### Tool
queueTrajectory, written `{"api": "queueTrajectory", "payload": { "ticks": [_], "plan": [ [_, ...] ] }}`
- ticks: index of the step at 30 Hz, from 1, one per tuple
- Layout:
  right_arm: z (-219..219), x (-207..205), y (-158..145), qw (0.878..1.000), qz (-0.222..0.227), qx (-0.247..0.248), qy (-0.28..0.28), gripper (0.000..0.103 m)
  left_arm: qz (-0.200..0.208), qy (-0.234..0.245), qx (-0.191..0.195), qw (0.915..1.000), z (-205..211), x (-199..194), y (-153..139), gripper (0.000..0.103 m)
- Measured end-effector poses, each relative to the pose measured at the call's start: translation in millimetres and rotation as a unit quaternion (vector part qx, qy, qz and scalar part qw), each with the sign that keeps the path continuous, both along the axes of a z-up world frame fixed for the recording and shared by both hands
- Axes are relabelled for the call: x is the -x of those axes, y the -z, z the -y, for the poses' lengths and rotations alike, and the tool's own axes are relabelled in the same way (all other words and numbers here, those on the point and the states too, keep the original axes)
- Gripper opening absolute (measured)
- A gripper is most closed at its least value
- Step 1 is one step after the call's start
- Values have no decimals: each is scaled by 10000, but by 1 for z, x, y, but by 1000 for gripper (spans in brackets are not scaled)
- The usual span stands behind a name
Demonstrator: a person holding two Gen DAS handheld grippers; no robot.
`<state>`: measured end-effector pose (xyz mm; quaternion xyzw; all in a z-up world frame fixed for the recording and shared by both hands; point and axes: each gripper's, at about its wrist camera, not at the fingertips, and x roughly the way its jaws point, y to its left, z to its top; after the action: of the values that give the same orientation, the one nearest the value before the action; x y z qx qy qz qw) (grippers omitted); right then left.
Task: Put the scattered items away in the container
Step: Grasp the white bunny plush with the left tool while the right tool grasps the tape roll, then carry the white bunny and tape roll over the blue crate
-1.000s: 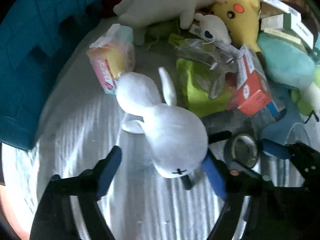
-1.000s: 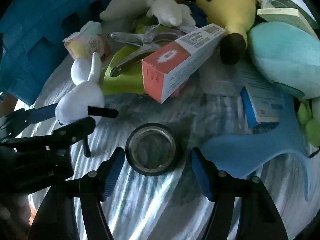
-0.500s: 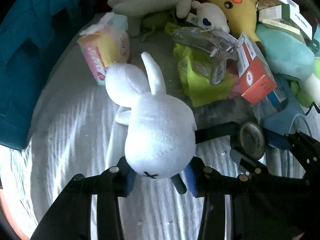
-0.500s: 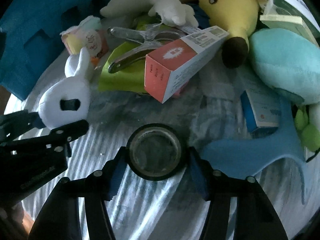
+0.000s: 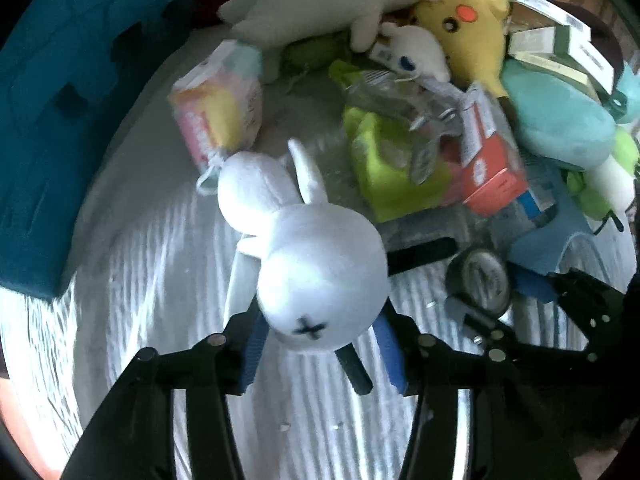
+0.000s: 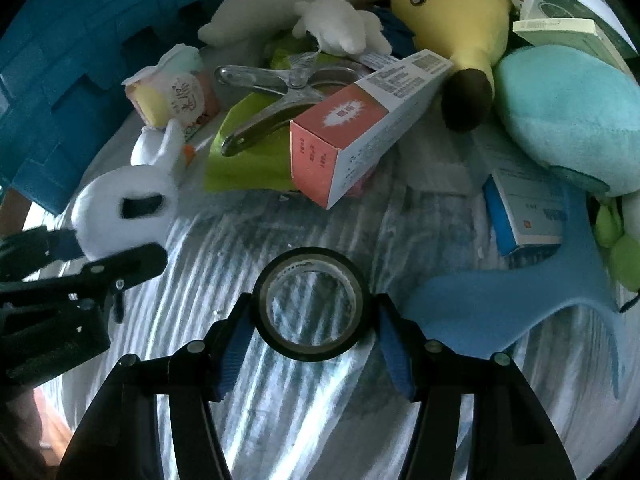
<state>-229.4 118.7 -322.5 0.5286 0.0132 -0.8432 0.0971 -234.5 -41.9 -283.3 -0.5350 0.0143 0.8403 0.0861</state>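
A white rabbit plush (image 5: 320,280) has its round head between the blue pads of my left gripper (image 5: 320,346). The pads touch both sides of the head while the jaws are opening. The same plush (image 6: 120,216) and left gripper (image 6: 80,280) show at the left edge of the right wrist view. My right gripper (image 6: 314,320) is shut on a dark roll of tape (image 6: 312,354), one pad on each side of the ring. The tape roll (image 5: 480,280) lies on the striped white cloth (image 5: 140,280). A teal wall with a block pattern (image 5: 60,120) stands at the left.
Behind lies a pile: a yellow plush (image 6: 452,12), an orange-and-white box (image 6: 360,120), a metal clamp (image 6: 272,92) on a green packet (image 6: 248,164), a pastel tissue pack (image 5: 216,116), a teal plush (image 6: 568,112), a small blue-and-white box (image 6: 524,212) and a flat blue piece (image 6: 500,308).
My left gripper came in around the rabbit's head, closed on it, and now stands a little wider. My right gripper closed its pads onto the tape roll.
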Motion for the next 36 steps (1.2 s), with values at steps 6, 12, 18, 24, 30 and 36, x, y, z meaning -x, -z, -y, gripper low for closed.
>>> {"api": "queueTrajectory", "payload": {
  "ticks": [6,12,18,24,30,36],
  "plan": [
    [-2,2,1,10000,32,63,-12,60,-72,-25,1,10000,1,14,-2,77],
    [1,4,0,10000,-55,3,-10,60,-213,61,-90,9997,8,12,-4,58],
    [6,5,-6,10000,-73,-40,30,59,-333,78,-70,9994,24,-1,-18,54],
    [11,1,-35,9994,-337,20,1,59,-640,1,-99,9979,28,-25,-44,55],
    [2,-10,-66,9977,-670,42,-68,59,-915,-118,-19,9957,-3,-32,-44,55],
    [1,-39,-100,9946,-1028,81,-141,59,-1171,-201,29,9929,-20,-31,-55,55]
  ]
}}
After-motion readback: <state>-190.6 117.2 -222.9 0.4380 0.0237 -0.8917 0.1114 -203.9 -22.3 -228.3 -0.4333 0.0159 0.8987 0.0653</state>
